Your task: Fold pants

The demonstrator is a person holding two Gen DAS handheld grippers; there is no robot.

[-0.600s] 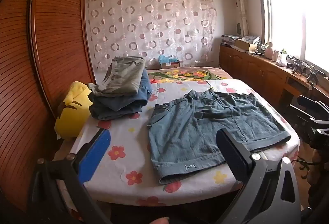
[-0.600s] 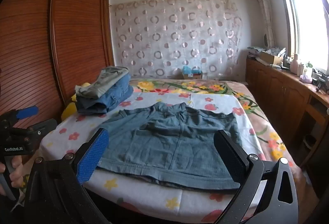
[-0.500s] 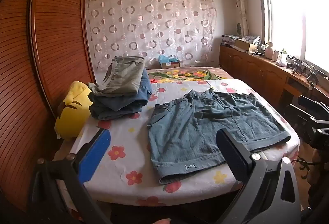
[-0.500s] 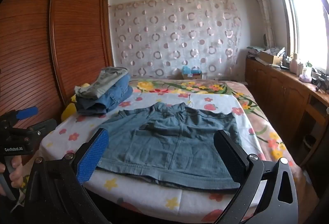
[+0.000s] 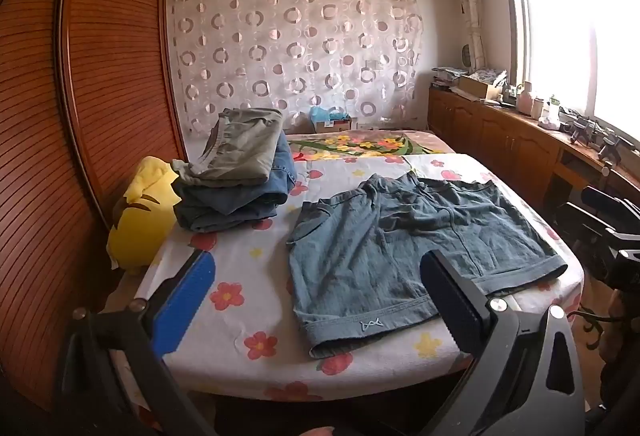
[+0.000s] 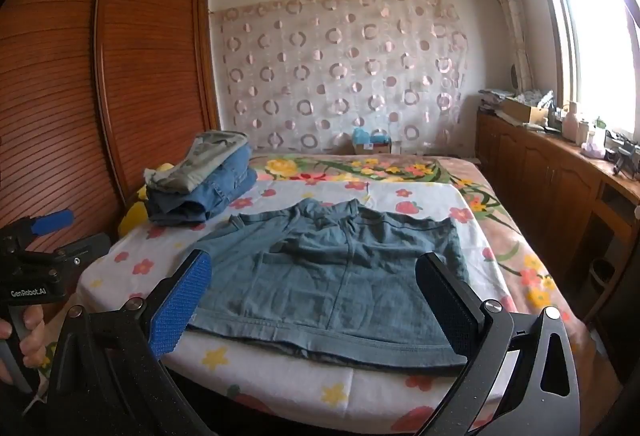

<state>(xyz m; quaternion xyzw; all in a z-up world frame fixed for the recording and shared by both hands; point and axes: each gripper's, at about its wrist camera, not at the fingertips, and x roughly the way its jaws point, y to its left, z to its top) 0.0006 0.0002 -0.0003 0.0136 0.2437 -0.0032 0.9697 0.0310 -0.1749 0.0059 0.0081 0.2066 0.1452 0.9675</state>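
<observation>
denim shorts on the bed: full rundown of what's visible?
The denim shorts are faded blue-grey, spread flat and unfolded on the flowered sheet near the bed's front edge, waistband toward the far wall, cuffed leg hems toward the camera. A small stitched mark sits on one hem. The fabric is lightly wrinkled. Only the sheet touches them; both grippers hover open, short of them.

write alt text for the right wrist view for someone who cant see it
A pair of blue-grey shorts lies spread flat on a flower-print bed, framed by the open right gripper, which holds nothing. A stack of folded pants sits at the back left of the bed, and the left gripper shows at the left edge.
</observation>
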